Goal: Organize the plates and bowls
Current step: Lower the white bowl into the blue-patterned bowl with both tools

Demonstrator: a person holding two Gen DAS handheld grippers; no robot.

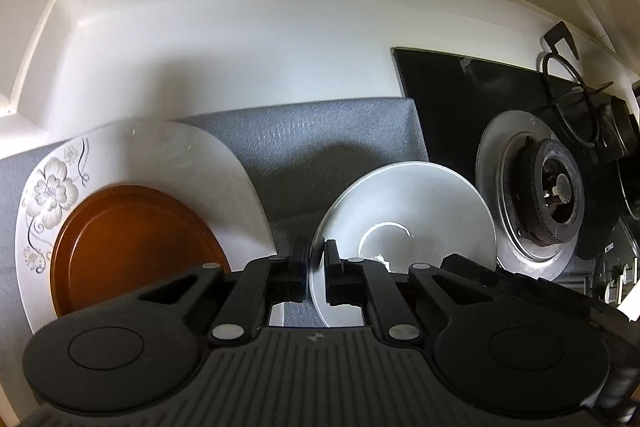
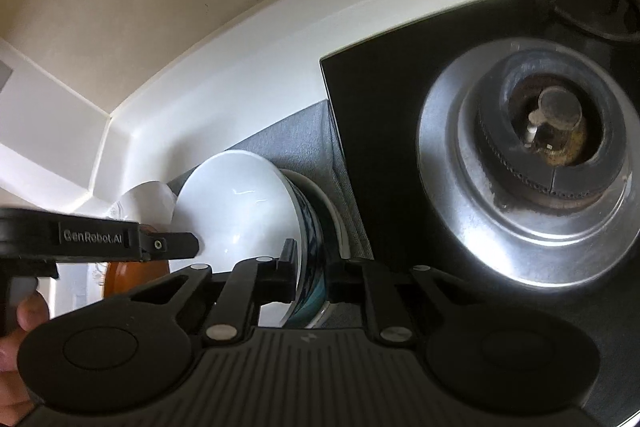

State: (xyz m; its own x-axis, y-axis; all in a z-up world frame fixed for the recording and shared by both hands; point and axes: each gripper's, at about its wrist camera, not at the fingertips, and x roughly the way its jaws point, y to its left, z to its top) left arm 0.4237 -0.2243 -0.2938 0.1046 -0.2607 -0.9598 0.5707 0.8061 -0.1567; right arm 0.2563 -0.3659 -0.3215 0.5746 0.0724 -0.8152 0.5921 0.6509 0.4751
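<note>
We see two tools at work over a grey mat (image 1: 320, 139) on a white desk (image 1: 240, 39), beside a black gas hob (image 1: 460, 95).

The left tool (image 1: 318, 259) has its jaws pressed together on the near rim of a white bowl (image 1: 404, 211), one finger (image 1: 299, 263) outside and one inside the rim. That bowl sits at about five o'clock on the mat, just beside the hob's steel burner ring (image 1: 496, 155). At nine o'clock from it lies a white floral plate (image 1: 160, 155), and on that plate rests a brown plate (image 1: 136, 247), toward its near side. The two plates and the bowl are apart, with bare mat between them.

In the right wrist view, the right tool (image 2: 312, 267) pinches the wall of a second bowl, white inside and blue-patterned outside (image 2: 310, 227): one finger (image 2: 286, 263) is within, the other against the patterned outside. This bowl is tipped on its side at the mat's right edge, next to the hob. At nine o'clock the left tool shows again, a person's hand (image 2: 24, 311) behind it, with the brown plate just beneath.
</note>
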